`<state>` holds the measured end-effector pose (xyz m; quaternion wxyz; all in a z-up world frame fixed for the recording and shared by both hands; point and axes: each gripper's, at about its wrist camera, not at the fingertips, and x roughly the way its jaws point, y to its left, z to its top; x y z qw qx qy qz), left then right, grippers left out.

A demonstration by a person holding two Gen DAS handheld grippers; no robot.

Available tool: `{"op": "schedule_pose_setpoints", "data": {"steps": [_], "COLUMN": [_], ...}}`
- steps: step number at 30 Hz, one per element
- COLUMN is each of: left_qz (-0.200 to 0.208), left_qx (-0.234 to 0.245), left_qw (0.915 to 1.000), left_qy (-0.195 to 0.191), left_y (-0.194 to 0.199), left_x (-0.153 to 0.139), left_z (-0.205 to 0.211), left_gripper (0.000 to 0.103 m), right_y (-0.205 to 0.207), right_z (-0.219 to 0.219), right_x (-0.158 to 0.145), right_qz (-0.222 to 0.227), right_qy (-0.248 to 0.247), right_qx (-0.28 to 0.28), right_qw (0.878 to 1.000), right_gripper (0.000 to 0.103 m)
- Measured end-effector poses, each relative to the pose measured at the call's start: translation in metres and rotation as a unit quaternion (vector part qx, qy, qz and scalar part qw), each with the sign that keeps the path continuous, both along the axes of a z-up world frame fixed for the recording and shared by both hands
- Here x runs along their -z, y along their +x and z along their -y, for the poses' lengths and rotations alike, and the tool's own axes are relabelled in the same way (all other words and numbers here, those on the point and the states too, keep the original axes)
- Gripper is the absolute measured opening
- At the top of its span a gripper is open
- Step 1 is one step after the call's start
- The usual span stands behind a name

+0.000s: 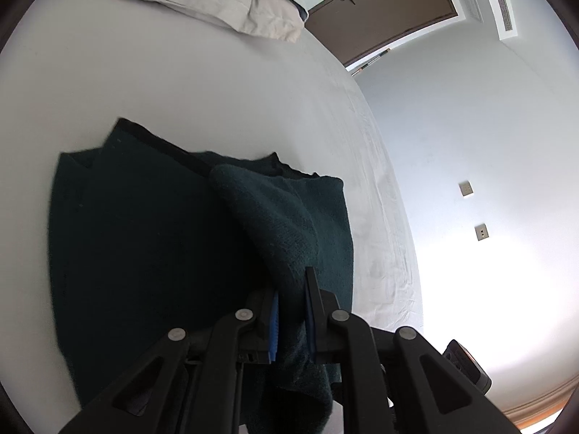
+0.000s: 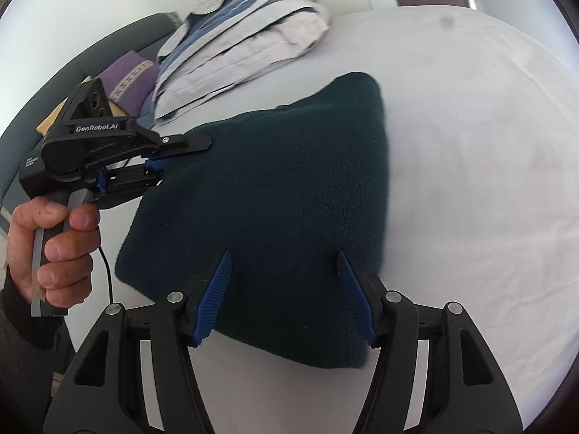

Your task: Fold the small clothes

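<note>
Left tongs point(image 1: 291, 311): pressed together on a raised fold of the dark green knitted garment point(image 1: 155, 238), which drapes from between the blue pads point(image 1: 274, 322) down onto the white bed sheet point(image 1: 202, 83) ahead and to their left. Left hand point(image 2: 47, 246) grips the handle, seen from the right wrist view. Right tongs point(image 2: 284, 289): spread wide and holding nothing, poised directly over the near edge of the garment, which lies ahead of and beneath them. Folded bedding point(image 2: 249, 36) lies far ahead, to the left. The knit appears soft, limp and light; it should bunch rather than slip, so edges or corners make the surest hold.
</note>
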<state>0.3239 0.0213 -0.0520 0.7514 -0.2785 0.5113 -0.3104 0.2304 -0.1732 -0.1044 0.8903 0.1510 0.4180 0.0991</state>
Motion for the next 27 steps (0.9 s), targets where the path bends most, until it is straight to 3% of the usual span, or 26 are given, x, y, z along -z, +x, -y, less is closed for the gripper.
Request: {"op": "schedule_pose_setpoints", "data": {"steps": [7,14,19,21,25,27], "left_qz": [0.011,-0.028,-0.031,-0.025,-0.023,-0.018], "left_qx": [-0.018,-0.047,-0.067,-0.068,-0.072,-0.079], "left_qw": [0.9992,0.9971,0.9970,0.9970,0.9971,0.9965], "left_qy": [0.035,0.053,0.024,0.027,0.011,0.023], "left_y": [0.005,0.011,0.002,-0.001,-0.005,-0.007], "left_x": [-0.007,0.048,0.066,0.066,0.062,0.060], "left_z": [-0.053,-0.086,-0.096,-0.099,-0.098,-0.098], "left_gripper": [0.013,0.014,0.015,0.019,0.040,0.043], "right_y": [0.015,0.008,-0.003,-0.003,-0.012,-0.006], "right_z": [-0.072,-0.108,-0.104,-0.099,-0.082,-0.069], "right_x": [-0.003,0.026,0.023,0.017,-0.001,-0.008], "right_qz": [-0.004,-0.040,-0.041,-0.041,-0.014,-0.002], "right_qy": [-0.024,-0.043,-0.041,-0.037,-0.031,-0.030], "right_qx": [-0.067,-0.089,-0.100,-0.103,-0.071,-0.052], "right_qw": [0.997,0.994,0.993,0.993,0.997,0.998], "right_gripper": [0.059,0.059,0.059,0.059,0.059,0.059]}}
